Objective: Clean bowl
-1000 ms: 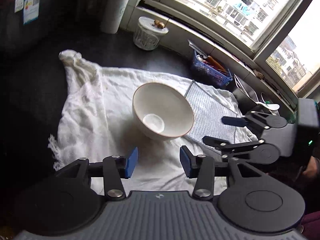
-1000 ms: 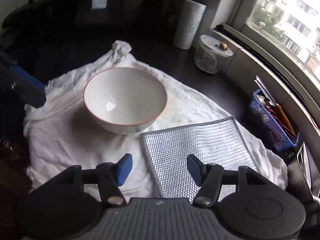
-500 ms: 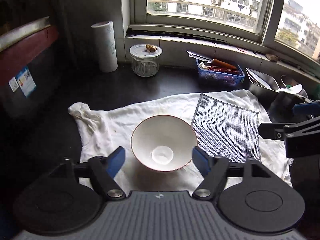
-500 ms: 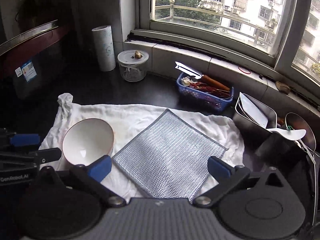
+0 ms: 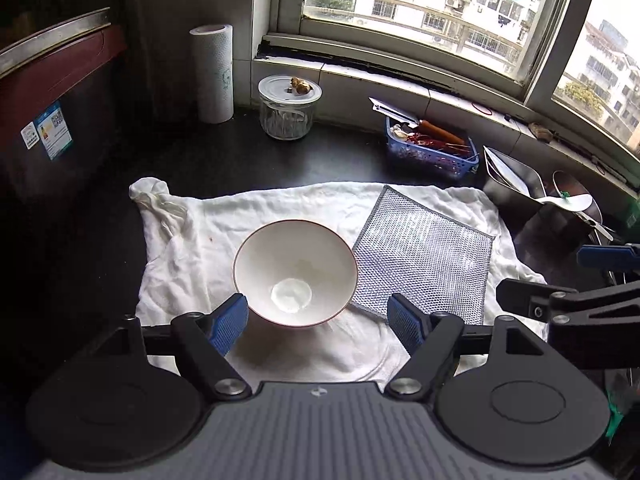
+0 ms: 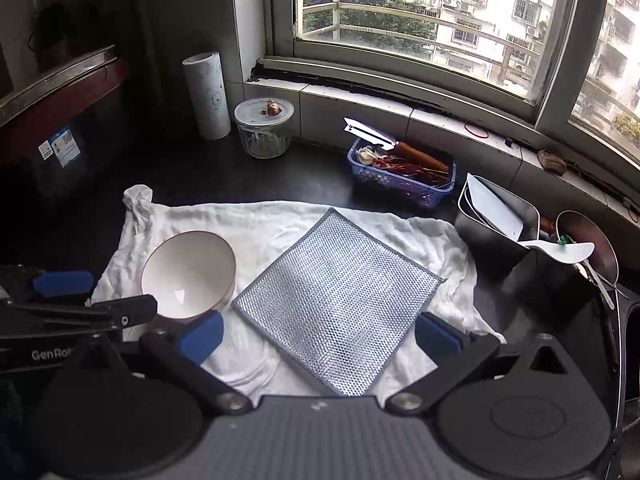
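Note:
A white bowl with a thin red rim (image 5: 295, 272) stands upright on a white cloth (image 5: 256, 208); it also shows in the right wrist view (image 6: 188, 274). A silver mesh scrubbing cloth (image 5: 424, 264) lies flat to its right, and in the right wrist view (image 6: 338, 300). My left gripper (image 5: 318, 318) is open and empty, its blue pads on either side of the bowl's near edge, above it. My right gripper (image 6: 320, 334) is open wide and empty, above the mesh cloth's near part. Each gripper shows at the edge of the other's view.
At the back stand a paper roll (image 5: 212, 74), a lidded glass jar (image 5: 289, 106) and a blue basket with a knife (image 5: 430, 148). Steel containers with a white spoon (image 6: 556, 248) stand at the right. A dark appliance (image 5: 48, 120) stands at the left.
Both grippers have pulled back and risen from close over the bowl and mesh cloth, and both have opened wider. The bowl and cloths have not moved.

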Available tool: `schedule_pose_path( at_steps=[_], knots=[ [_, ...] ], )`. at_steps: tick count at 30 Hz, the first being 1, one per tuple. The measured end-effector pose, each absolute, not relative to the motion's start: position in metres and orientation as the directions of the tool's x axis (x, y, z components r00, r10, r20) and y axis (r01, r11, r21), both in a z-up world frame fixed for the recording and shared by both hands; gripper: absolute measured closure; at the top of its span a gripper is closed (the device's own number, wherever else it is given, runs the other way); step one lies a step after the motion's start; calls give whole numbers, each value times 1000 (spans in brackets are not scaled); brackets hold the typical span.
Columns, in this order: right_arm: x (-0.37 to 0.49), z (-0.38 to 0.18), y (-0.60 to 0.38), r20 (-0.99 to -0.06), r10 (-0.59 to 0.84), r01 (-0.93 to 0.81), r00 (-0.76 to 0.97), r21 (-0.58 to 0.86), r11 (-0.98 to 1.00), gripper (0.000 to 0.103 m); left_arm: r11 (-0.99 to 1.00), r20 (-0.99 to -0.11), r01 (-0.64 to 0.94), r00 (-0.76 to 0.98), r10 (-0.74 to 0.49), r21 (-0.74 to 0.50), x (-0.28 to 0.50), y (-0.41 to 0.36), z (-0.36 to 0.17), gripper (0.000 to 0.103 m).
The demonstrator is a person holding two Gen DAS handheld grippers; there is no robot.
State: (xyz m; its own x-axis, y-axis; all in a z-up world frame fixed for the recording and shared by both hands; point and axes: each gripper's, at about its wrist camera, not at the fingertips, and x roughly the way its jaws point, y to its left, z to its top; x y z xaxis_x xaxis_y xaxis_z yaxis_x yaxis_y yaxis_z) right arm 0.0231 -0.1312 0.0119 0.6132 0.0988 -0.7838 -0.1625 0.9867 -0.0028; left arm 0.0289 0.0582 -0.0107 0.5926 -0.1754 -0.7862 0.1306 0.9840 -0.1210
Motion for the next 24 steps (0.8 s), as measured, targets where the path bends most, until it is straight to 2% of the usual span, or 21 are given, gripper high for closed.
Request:
schedule_pose_path(
  at_steps=[24],
  knots=[
    [19, -3, -129, -828, 114, -209, 549, -4, 978, 1, 986, -786, 91, 595, -169, -143, 20, 57, -11, 27]
  ],
)
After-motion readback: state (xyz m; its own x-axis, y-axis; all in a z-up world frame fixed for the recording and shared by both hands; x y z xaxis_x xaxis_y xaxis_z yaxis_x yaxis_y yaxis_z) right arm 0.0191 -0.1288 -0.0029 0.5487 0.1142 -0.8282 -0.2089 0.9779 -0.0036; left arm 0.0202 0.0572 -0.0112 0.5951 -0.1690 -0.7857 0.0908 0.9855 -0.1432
